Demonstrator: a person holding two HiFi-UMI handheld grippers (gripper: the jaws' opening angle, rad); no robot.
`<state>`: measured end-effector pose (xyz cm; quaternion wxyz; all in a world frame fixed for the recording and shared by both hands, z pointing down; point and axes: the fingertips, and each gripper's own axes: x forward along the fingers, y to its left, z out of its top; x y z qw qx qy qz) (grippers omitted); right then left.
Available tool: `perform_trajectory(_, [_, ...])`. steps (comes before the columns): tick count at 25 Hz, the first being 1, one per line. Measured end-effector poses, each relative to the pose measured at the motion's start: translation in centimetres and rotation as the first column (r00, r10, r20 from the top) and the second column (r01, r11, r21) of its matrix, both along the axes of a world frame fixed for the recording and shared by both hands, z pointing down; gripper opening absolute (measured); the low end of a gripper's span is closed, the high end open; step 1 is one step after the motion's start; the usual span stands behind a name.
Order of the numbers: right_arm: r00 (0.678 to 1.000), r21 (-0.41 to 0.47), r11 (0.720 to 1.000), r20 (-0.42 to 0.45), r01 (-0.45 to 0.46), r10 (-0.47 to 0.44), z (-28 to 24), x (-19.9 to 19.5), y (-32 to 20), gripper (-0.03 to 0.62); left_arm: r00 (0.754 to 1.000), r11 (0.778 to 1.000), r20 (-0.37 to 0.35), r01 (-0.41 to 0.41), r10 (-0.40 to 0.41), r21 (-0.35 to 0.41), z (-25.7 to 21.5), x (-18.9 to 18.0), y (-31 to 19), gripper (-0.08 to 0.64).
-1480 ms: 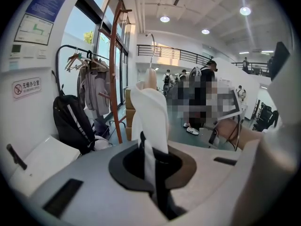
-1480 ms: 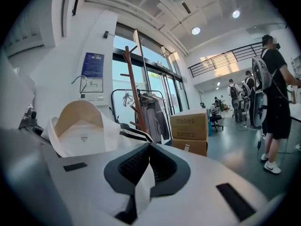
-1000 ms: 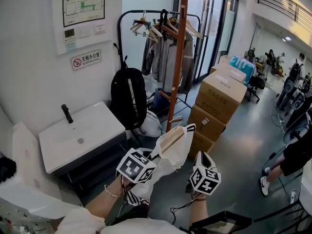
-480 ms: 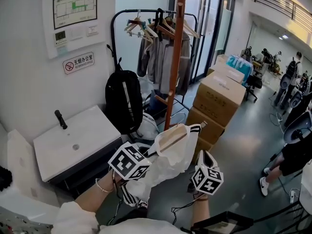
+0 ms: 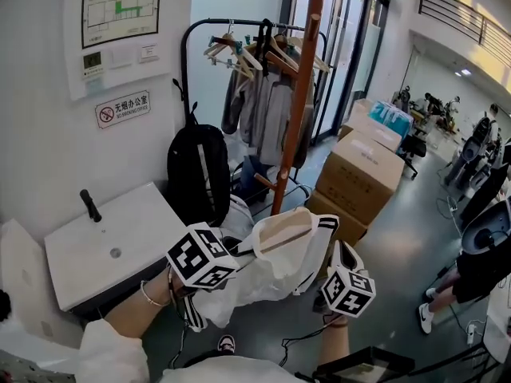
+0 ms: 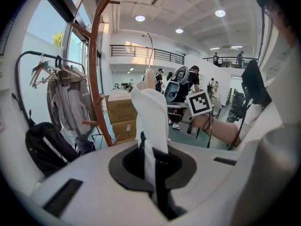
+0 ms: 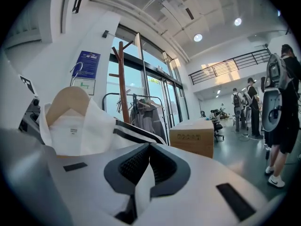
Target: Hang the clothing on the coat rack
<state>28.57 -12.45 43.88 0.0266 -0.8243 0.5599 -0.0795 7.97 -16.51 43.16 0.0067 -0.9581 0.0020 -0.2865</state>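
Observation:
A white garment with black stripes hangs on a wooden hanger, held up in front of me. My left gripper is shut on its fabric, which rises from between the jaws. My right gripper is shut on a strip of the same cloth; the hanger and collar show to its left. The tall wooden coat rack stands just beyond the garment, also seen as a coat rack pole with curved pegs.
A black clothes rail with hangers and grey jackets stands behind the rack. A black backpack hangs by a white sink. Stacked cardboard boxes sit at the right. People stand at the far right.
Both grippers and the garment have risen slightly and edged right, staying shut on the cloth. The coat rack and rail look a little nearer and larger.

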Motion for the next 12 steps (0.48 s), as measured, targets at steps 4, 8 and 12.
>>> perform_trajectory(4, [0.999,0.020,1.000,-0.053,0.003,-0.002,-3.7,0.9,-2.1,0.022,0.999,0.999,-0.012,-0.043,0.043,-0.004,-2.0,0.0,-2.4,0.015])
perform_trajectory(8, [0.994,0.037,0.999,-0.107,-0.008,0.011,-7.0,1.8,-3.6,0.021,0.997,0.997,-0.031,-0.073,0.073,-0.007,-4.0,0.8,-4.7,0.015])
perform_trajectory(12, [0.991,0.057,0.998,-0.132,-0.021,0.028,-8.6,2.6,-4.8,0.023,0.990,0.991,-0.044,-0.132,0.132,-0.005,-5.5,1.7,-6.0,0.015])
